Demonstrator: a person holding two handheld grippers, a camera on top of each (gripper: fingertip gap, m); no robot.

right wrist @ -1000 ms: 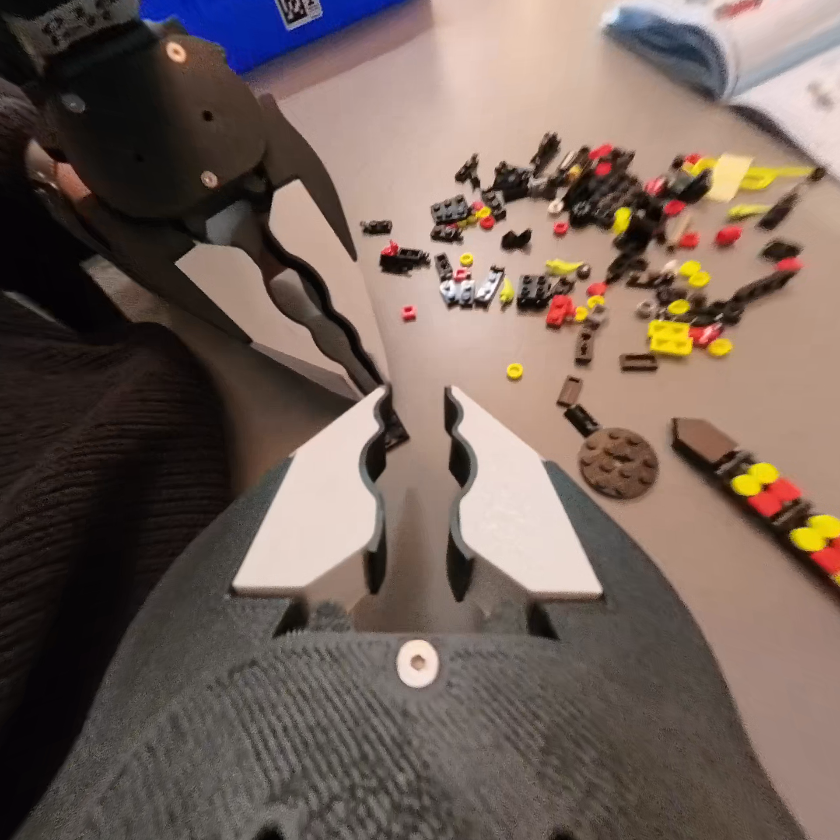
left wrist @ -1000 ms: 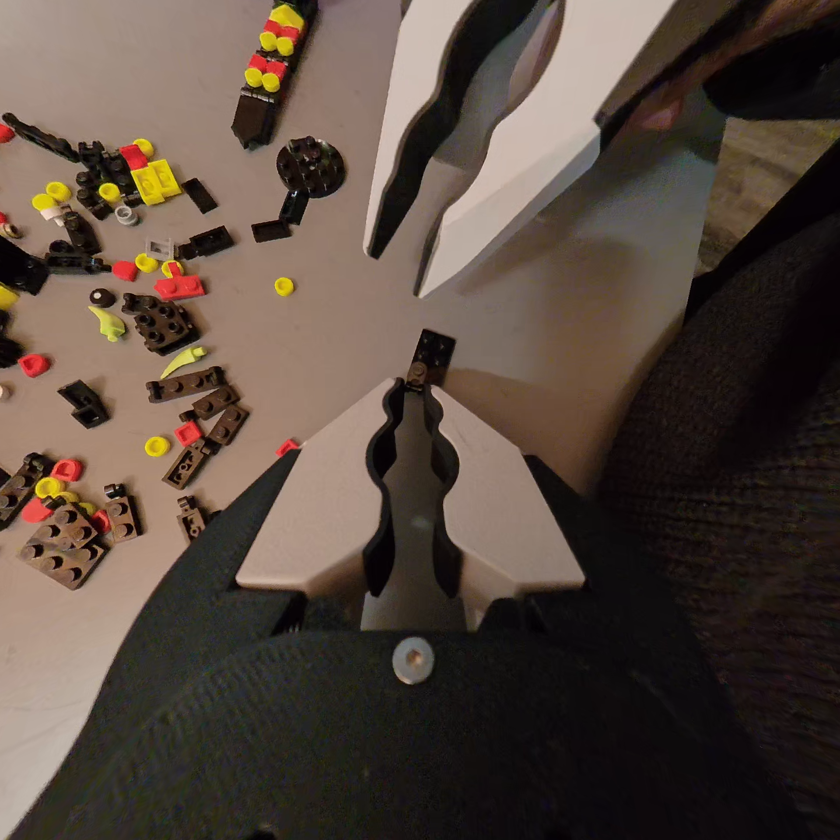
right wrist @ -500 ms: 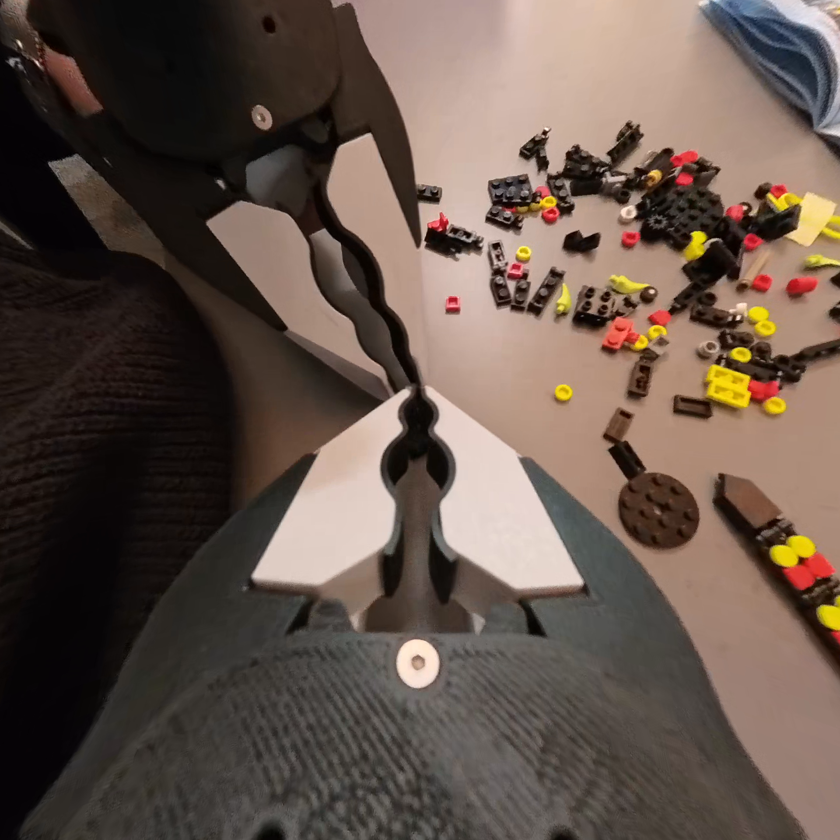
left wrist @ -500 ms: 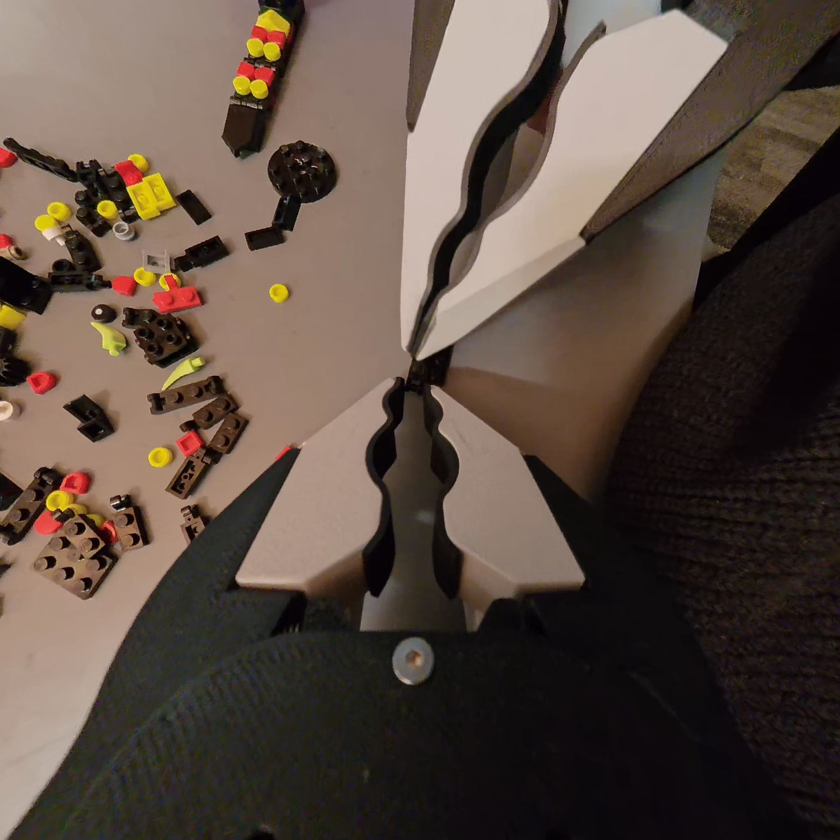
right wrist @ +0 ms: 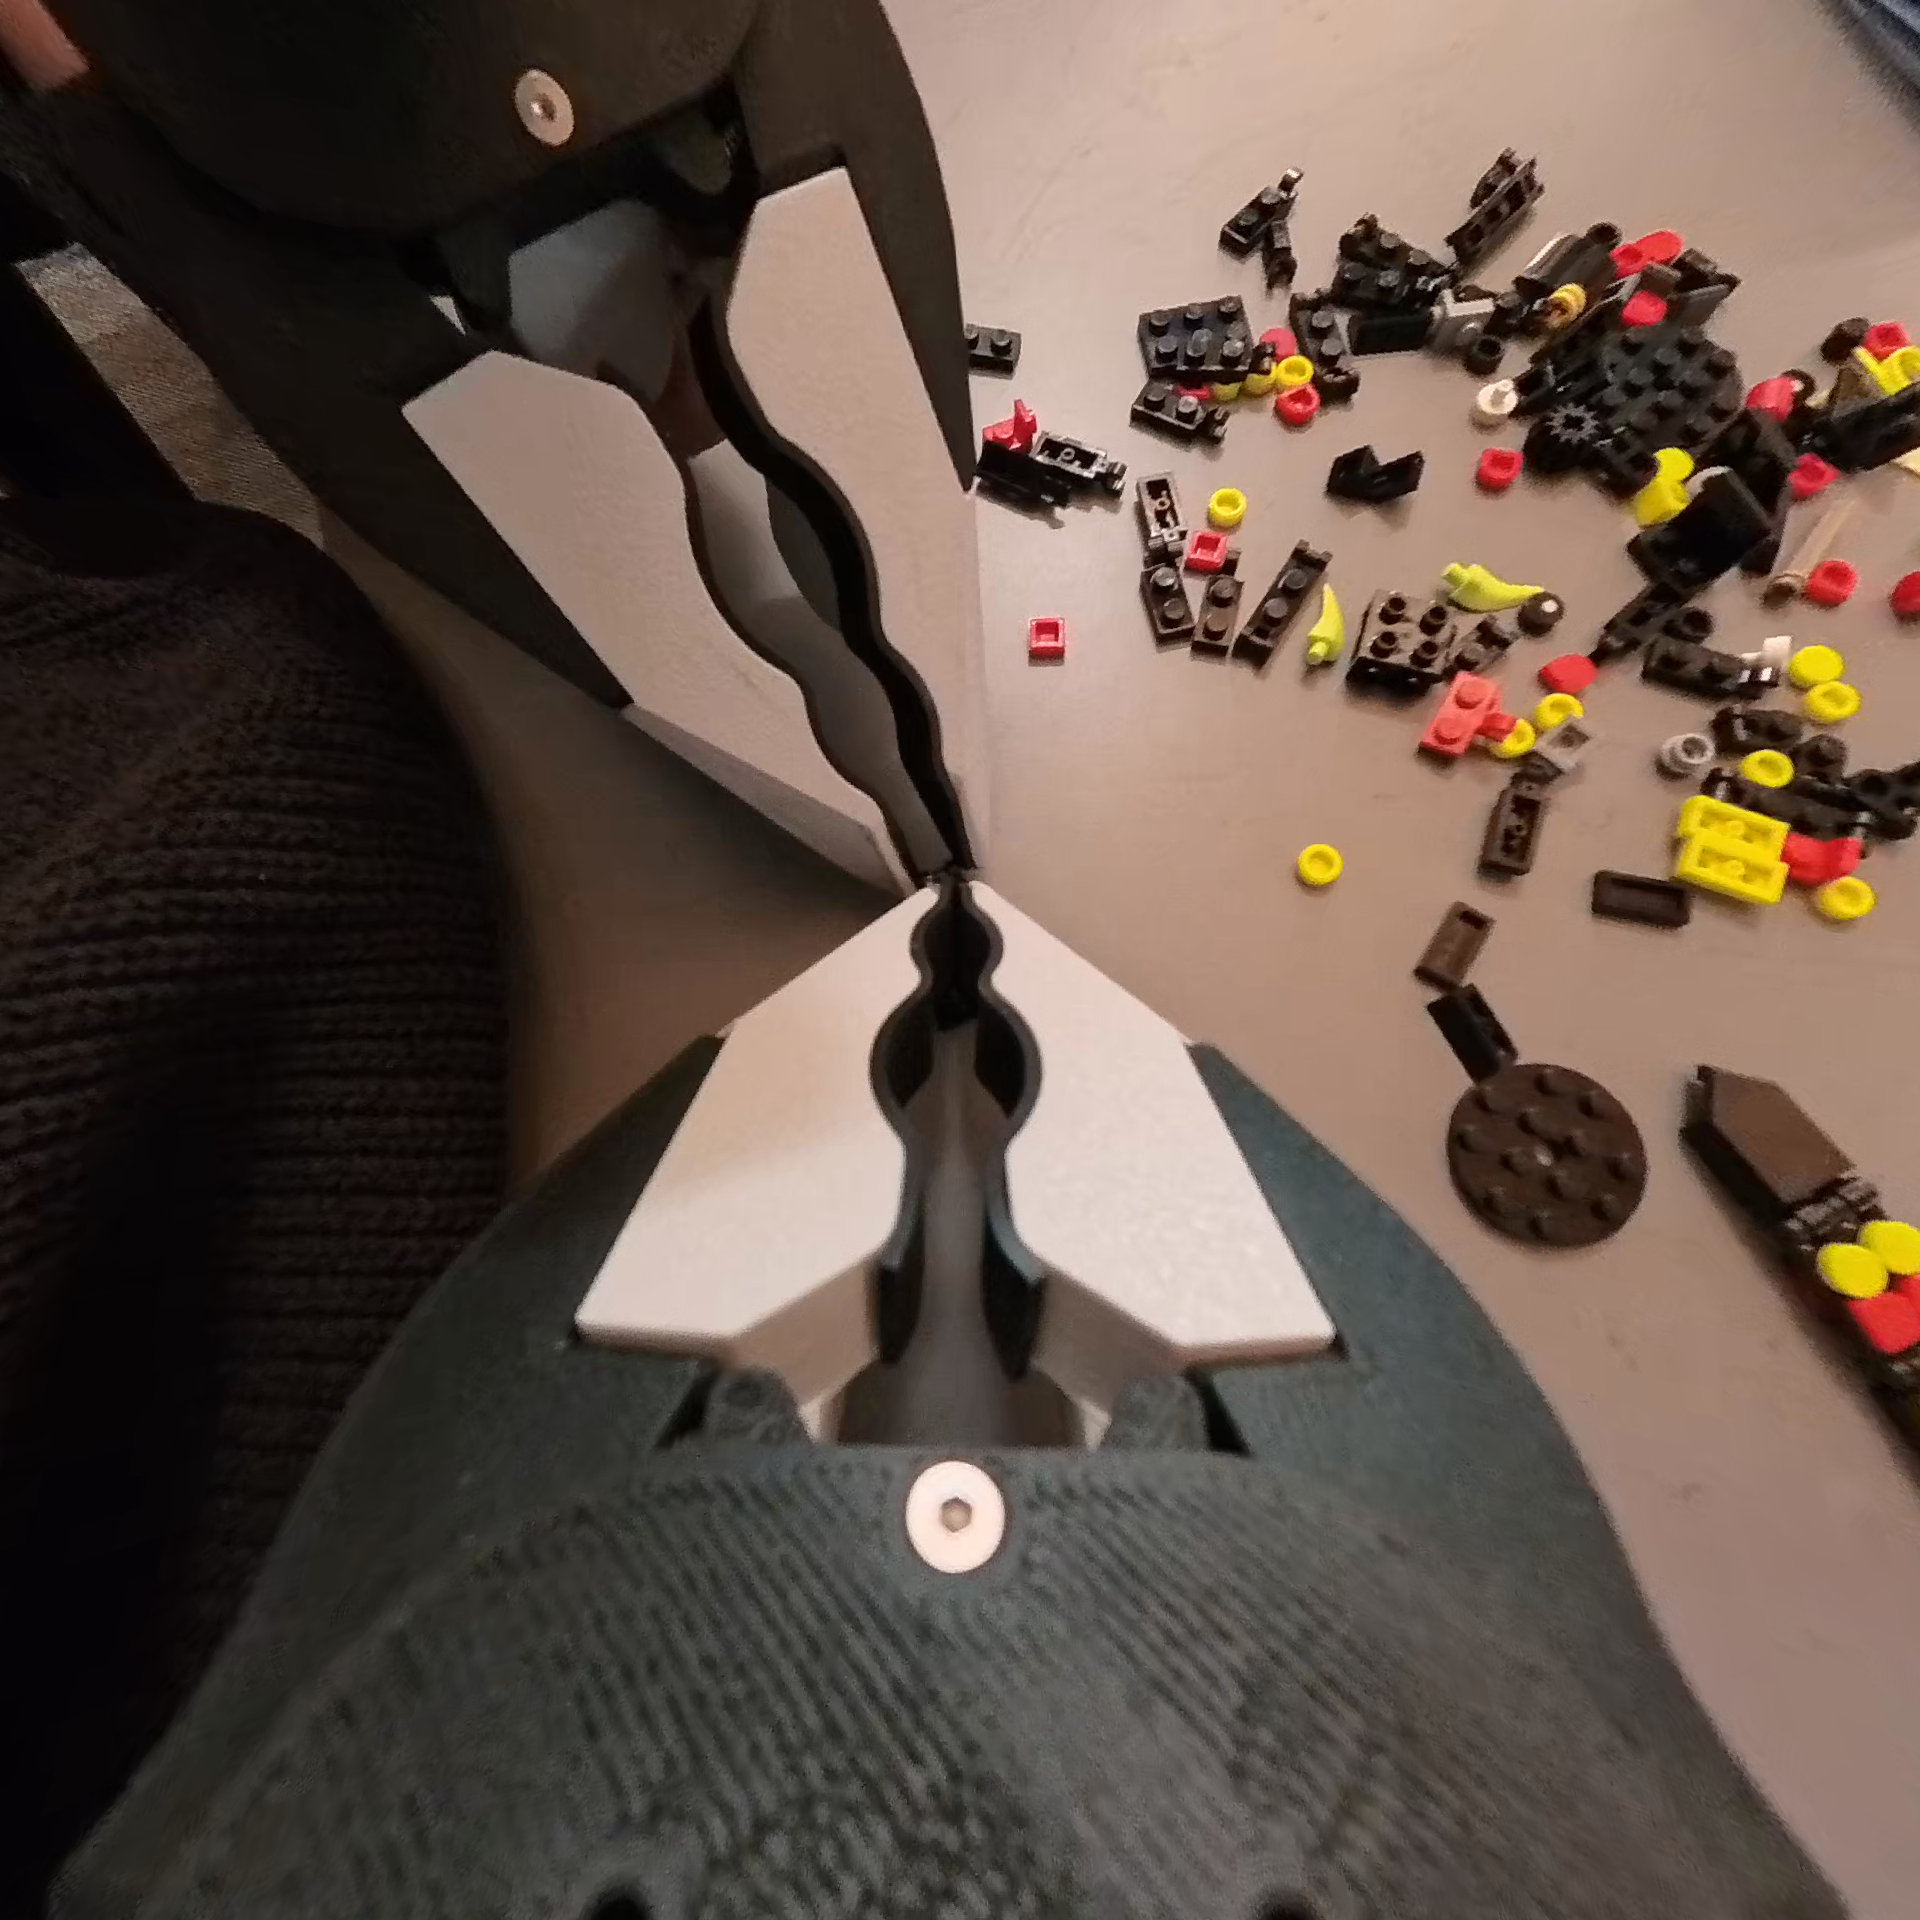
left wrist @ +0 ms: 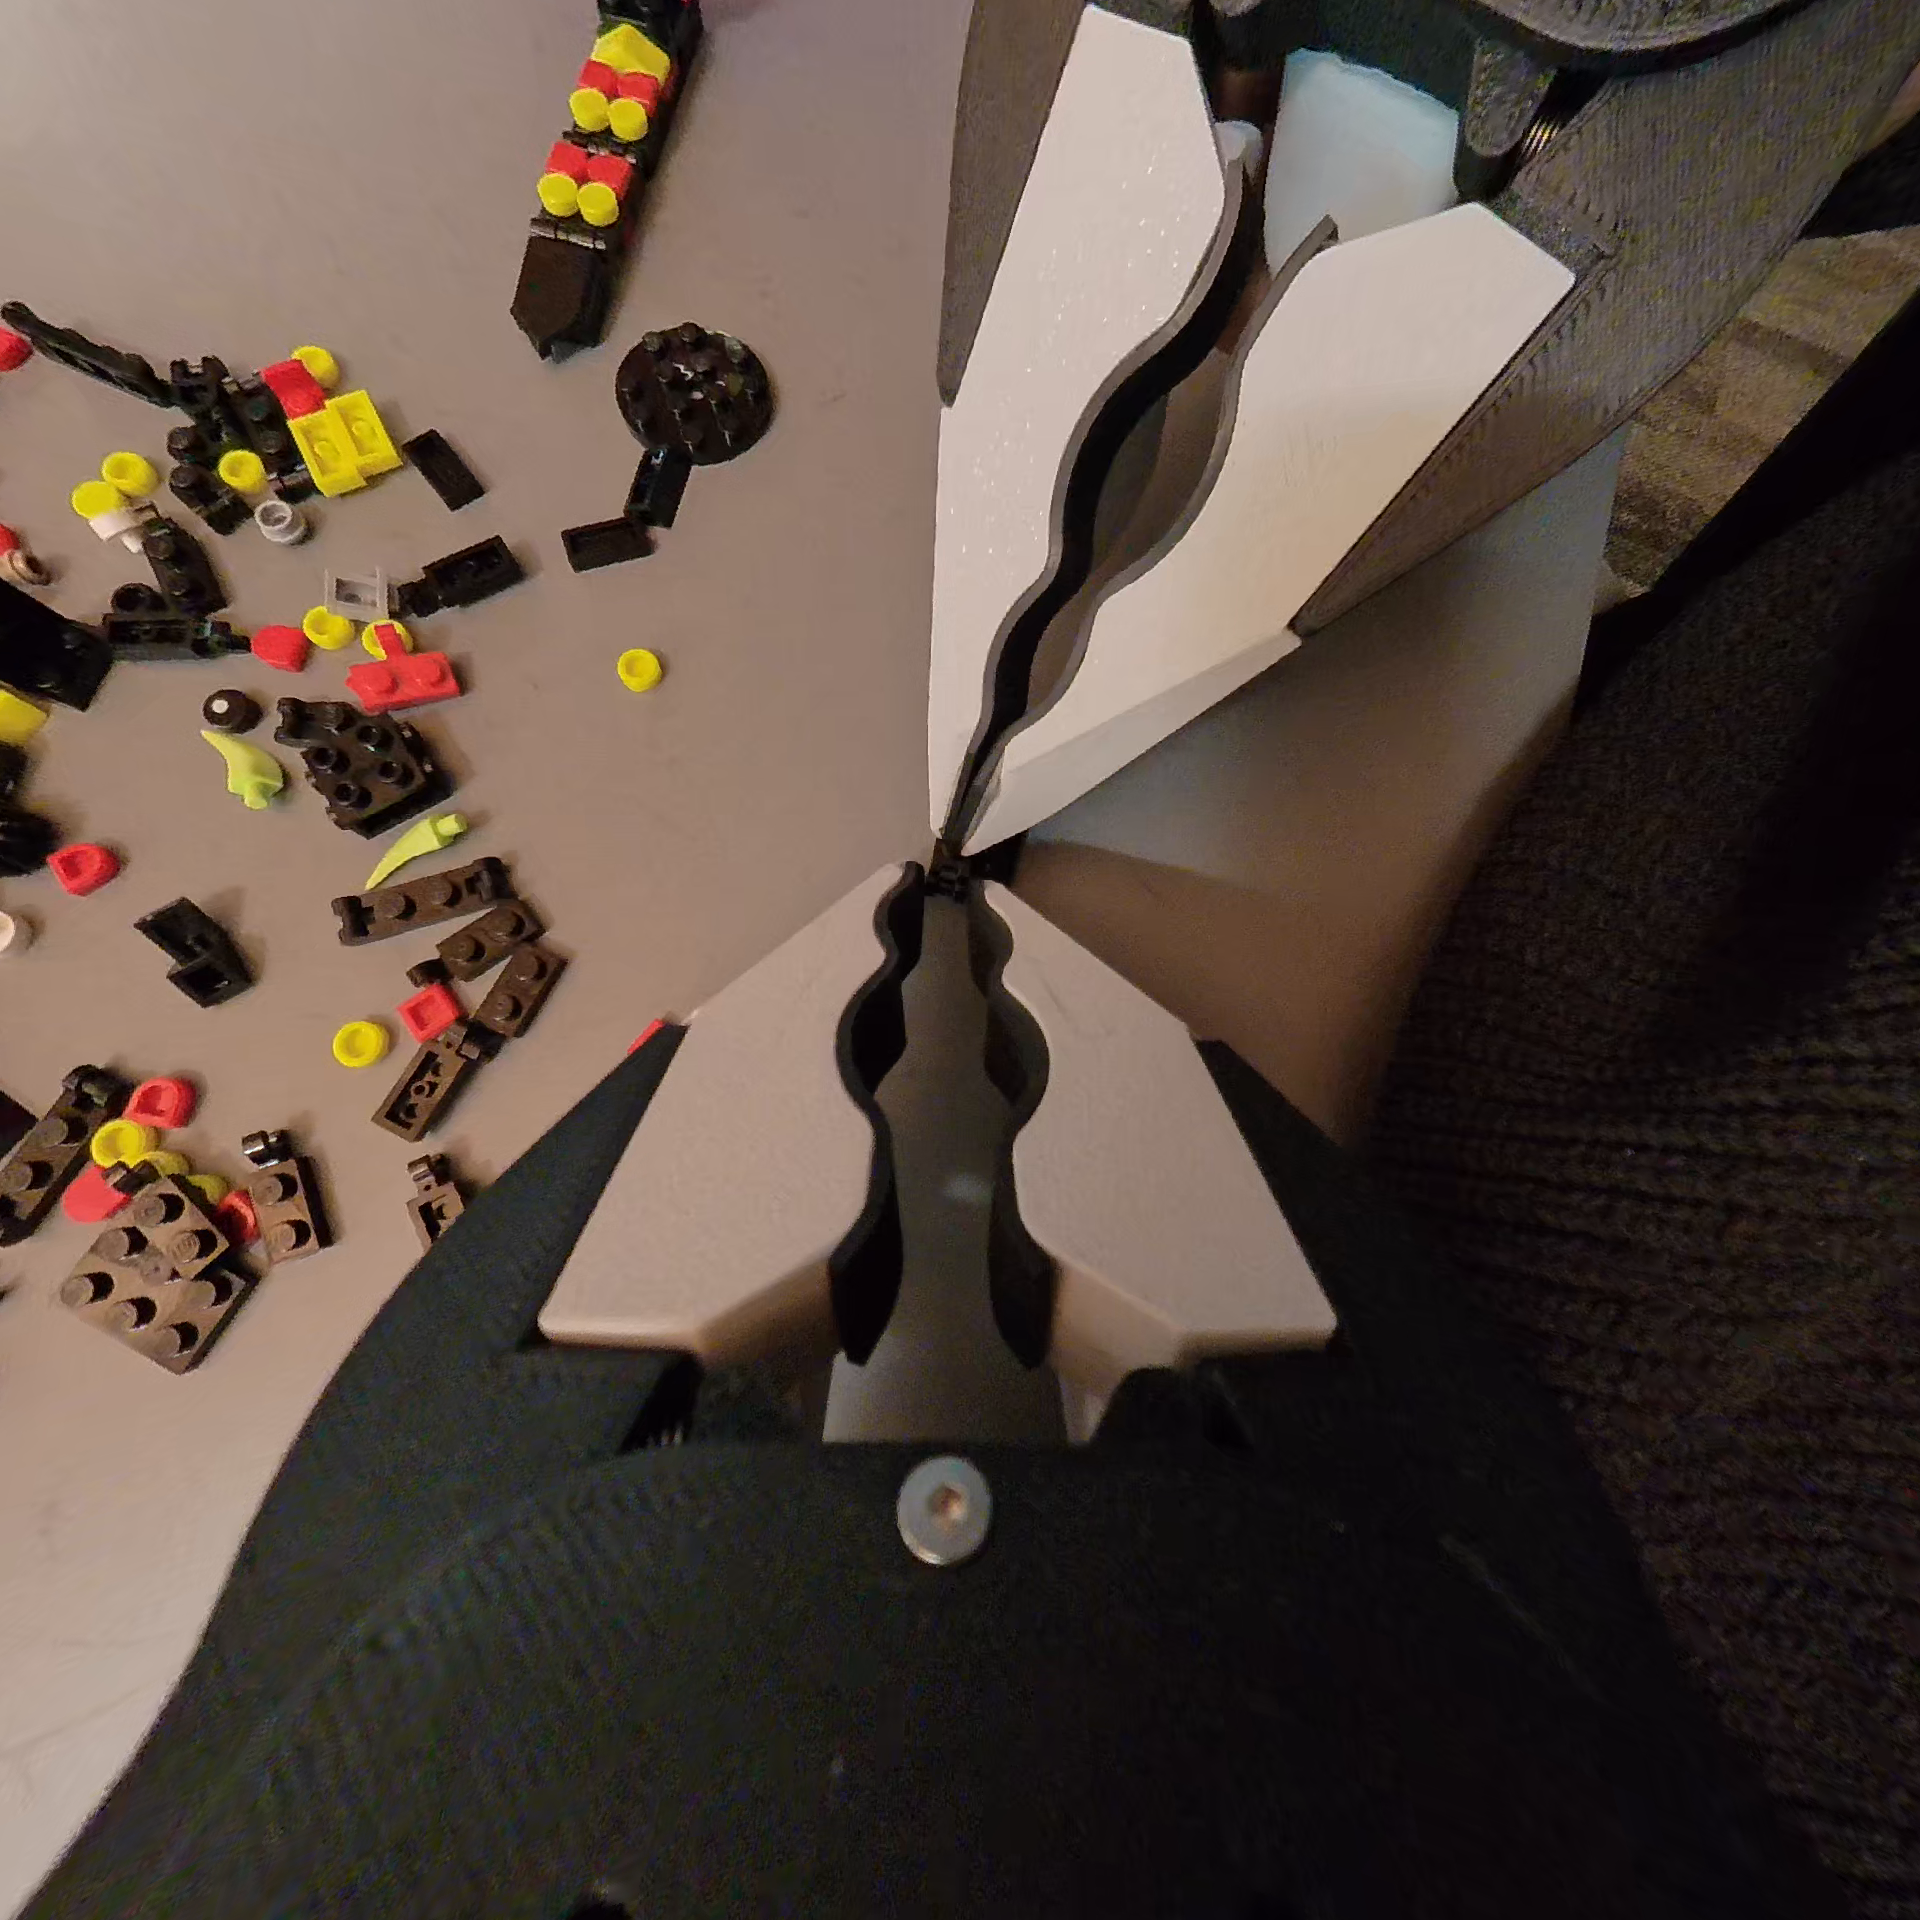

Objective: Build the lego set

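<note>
Lego piece, small, black: pinched tip-to-tip between your two grippers above table edge. Left gripper clamps it; right gripper clamps other end. Left wrist view shows piece; right wrist view barely does, tips hide it. Loose bricks, round black plate, black-yellow-red strip lie apart.

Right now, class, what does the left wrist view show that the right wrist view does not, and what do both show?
Only the left wrist view shows the big brown studded plate at the table's near left. Only the right wrist view shows the black gear and a loose red square tile. Both show the left gripper and right gripper shut, tip to tip, on a small black piece, plus the round black plate and the black strip with red and yellow studs.
</note>
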